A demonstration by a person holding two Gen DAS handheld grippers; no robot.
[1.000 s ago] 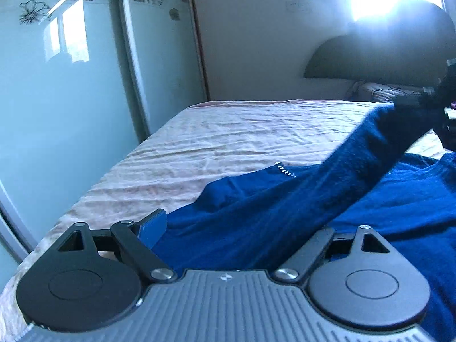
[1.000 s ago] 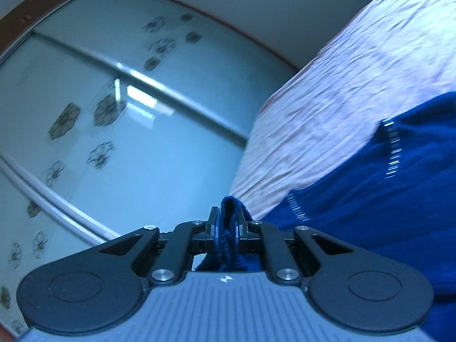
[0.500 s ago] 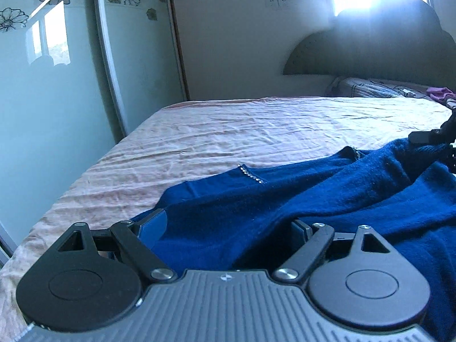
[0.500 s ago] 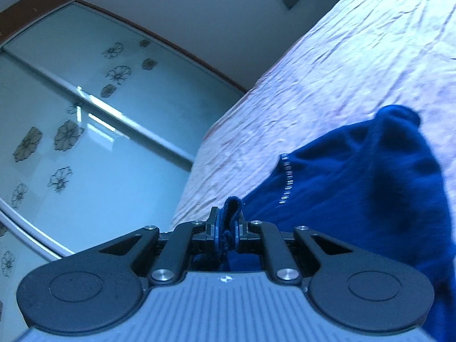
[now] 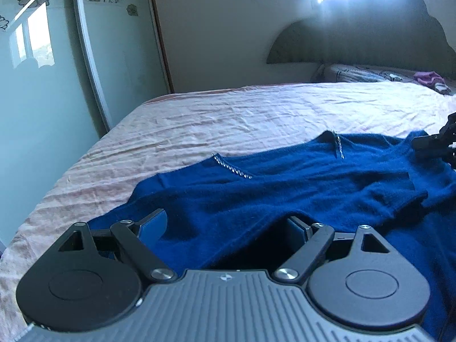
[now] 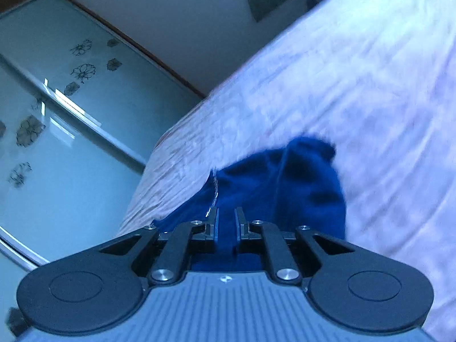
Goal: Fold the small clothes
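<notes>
A dark blue knit sweater (image 5: 285, 193) with small sparkly trim lies spread on the bed's pink sheet (image 5: 228, 119). My left gripper (image 5: 228, 228) is open wide, low over the sweater's near edge, with cloth bunched between its fingers. My right gripper (image 6: 226, 222) hovers over the sweater (image 6: 285, 176); its jaws stand slightly apart with blue cloth lying between them, not pinched. The right gripper also shows at the right edge of the left wrist view (image 5: 436, 142), resting at the sweater's far side.
A wardrobe with frosted floral sliding doors (image 5: 57, 85) runs along the bed's left side. A dark headboard (image 5: 370, 37), a pillow (image 5: 364, 74) and a purple cloth (image 5: 427, 78) are at the far end of the bed.
My right gripper carried the lifted sleeve across and down onto the sweater, then its jaws parted and let go. The sweater now lies flatter. My left gripper stayed open.
</notes>
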